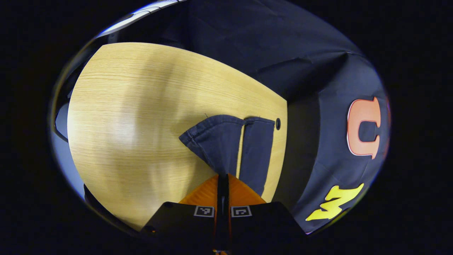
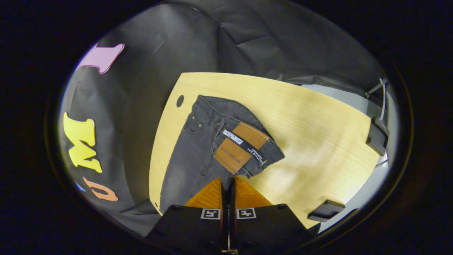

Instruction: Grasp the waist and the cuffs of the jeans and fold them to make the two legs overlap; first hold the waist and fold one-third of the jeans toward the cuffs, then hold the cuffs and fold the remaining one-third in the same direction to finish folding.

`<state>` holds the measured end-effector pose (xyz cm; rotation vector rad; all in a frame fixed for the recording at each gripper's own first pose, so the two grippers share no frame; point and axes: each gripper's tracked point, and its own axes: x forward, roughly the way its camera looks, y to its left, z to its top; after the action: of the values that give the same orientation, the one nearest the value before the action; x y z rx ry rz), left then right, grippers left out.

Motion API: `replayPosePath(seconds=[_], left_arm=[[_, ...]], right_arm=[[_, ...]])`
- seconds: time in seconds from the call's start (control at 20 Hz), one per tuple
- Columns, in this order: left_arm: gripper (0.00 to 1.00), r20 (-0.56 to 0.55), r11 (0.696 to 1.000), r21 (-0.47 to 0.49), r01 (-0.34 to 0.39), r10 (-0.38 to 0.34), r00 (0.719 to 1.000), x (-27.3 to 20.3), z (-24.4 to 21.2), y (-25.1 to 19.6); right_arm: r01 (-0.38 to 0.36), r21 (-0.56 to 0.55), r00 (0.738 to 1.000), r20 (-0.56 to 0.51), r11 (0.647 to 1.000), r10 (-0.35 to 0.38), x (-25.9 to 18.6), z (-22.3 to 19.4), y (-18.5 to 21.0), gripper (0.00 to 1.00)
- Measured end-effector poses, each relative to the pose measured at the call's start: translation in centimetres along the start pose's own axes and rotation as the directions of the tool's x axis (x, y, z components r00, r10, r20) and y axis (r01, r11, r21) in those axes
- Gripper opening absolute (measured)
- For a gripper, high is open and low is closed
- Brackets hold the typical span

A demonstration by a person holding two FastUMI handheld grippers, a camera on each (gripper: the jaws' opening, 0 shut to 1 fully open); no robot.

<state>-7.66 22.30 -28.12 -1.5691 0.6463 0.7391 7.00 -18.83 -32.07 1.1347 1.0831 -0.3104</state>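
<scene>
While spread on the wooden table (image 2: 318,117), jeans (image 2: 198,148) lie mid lengthwise fold; left gripper (image 1: 223,179) pinched onto the near cuffs (image 1: 216,141), right gripper (image 2: 228,180) clamped on the waist (image 2: 244,148) by the leather patch (image 2: 240,147), that side already lifted over; soft, floppy denim, fairly heavy, likely to sag and drag; best held at thick hems and waistband, both layers together.

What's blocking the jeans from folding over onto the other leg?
Nothing visible. Left gripper holds a cuff, right gripper the waist; the other leg lies flat on bare table.
</scene>
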Motion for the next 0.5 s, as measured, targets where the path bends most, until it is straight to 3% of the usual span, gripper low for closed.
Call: replayPosePath(seconds=[0.2,0.3,0.5], left_arm=[[0.03,-0.047,0.994,-0.109,-0.003,-0.002,0.999,1.4,0.6,-3.7],[0.03,-0.069,0.993,-0.116,-0.021,0.013,0.998,2.7,1.0,-5.6],[0.03,-0.094,0.993,-0.092,-0.074,0.065,0.993,7.1,1.9,-9.7]], right_arm=[[-0.021,0.005,0.998,-0.053,1.0,0.022,-0.2,2.2,6.2,0.02],[-0.032,-0.01,0.997,-0.073,0.999,0.031,0.7,3.4,9.6,0.05],[-0.032,-0.059,0.995,-0.091,0.998,0.026,4.4,6.0,14.9,0.01]])
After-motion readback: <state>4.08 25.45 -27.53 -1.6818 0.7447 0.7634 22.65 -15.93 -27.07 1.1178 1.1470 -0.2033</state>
